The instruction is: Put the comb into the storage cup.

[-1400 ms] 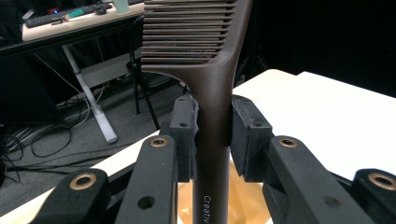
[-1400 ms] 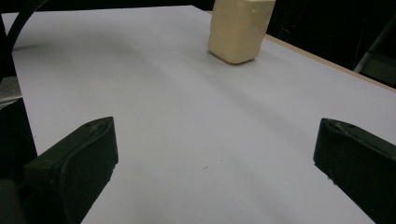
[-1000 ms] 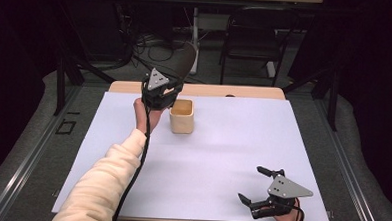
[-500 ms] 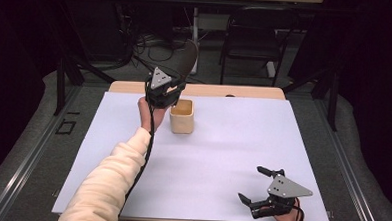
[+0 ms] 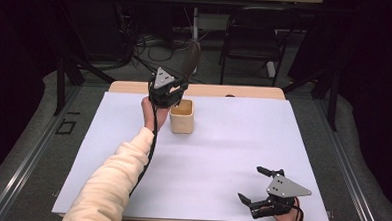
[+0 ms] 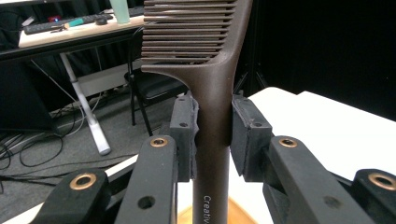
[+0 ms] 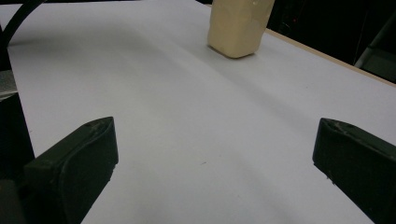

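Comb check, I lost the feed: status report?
Left tongs shut on comb handle, held above the beige cup. Right tongs open, low at near table edge. Nothing in the way.

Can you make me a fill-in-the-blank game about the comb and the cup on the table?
1. The left gripper is shut on the handle of a dark brown ____.
2. The right gripper rests near the table's front edge with its jaws ____.
3. The beige cup stands on the ____ table.
4. In the left gripper view, the comb's teeth are ____ the jaws.

Missing words: comb; open; white; above
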### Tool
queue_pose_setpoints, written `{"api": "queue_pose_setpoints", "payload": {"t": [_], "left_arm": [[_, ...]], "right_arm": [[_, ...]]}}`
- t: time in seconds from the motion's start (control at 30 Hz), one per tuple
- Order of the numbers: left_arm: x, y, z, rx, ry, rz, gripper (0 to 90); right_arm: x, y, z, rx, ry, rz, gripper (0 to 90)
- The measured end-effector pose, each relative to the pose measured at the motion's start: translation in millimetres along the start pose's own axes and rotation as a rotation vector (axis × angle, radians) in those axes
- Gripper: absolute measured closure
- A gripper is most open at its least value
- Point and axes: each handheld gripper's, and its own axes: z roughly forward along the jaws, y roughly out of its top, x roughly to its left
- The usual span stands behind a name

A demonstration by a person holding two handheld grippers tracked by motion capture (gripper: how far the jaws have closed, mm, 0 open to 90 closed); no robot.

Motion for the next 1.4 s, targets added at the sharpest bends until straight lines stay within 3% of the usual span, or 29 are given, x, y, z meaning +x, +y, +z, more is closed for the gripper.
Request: {"api": "queue_pose_setpoints", "payload": {"t": [0.4, 0.57, 1.4], "left_arm": [[2.6, -4.9, 4.8, 0.021, -0.014, -0.015, 72.5], [2.7, -6.9, 6.8, 0.040, -0.019, -0.002, 72.5], [4.5, -22.1, 13.4, 0.085, -0.047, -0.009, 72.5]], "right_arm": [[0.4, 0.0, 0.1, -0.003, 0.003, 0.001, 0.0], [0.4, 0.0, -0.3, 0.000, 0.002, 0.002, 0.0], [0.0, -0.1, -0.3, -0.005, -0.001, 0.001, 0.0]]}}
